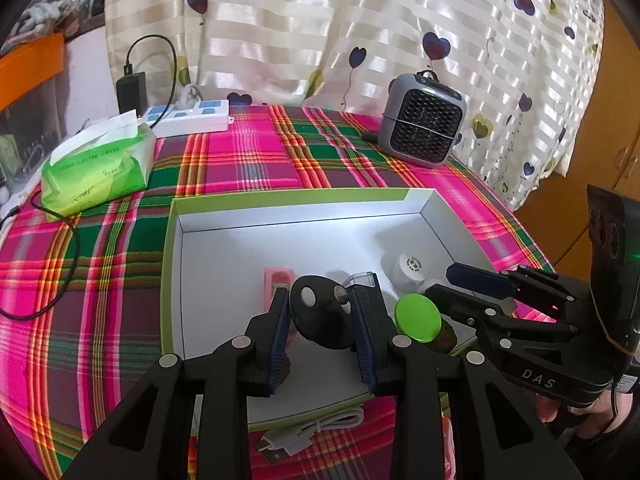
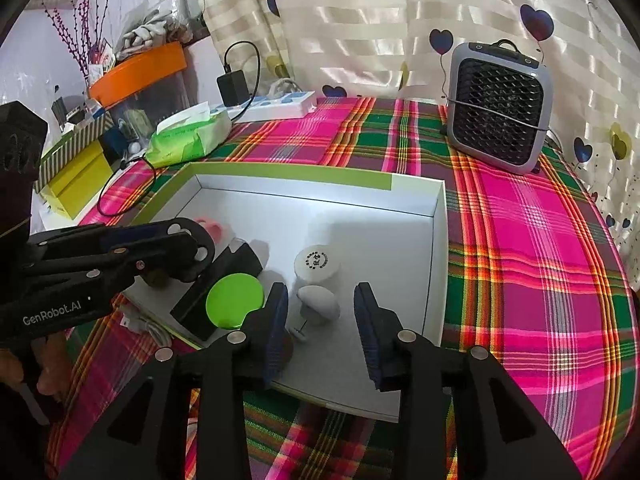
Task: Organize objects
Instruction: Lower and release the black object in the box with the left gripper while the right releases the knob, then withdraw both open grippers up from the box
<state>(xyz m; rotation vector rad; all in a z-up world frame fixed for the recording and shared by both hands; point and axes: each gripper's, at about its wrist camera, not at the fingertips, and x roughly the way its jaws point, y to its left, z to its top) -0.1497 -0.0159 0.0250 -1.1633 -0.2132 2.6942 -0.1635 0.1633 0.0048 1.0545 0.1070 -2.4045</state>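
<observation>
A white box with green rim lies on the plaid table. My left gripper is shut on a black round mount and holds it over the box's near part; it also shows in the right wrist view. Inside the box are a pink item, a white jar, a green-lidded container and a white egg-shaped object. My right gripper is open above the egg-shaped object; it also shows in the left wrist view.
A white USB cable lies in front of the box. A green tissue pack, a power strip and a grey fan heater stand at the back. Shelves with clutter stand at the left.
</observation>
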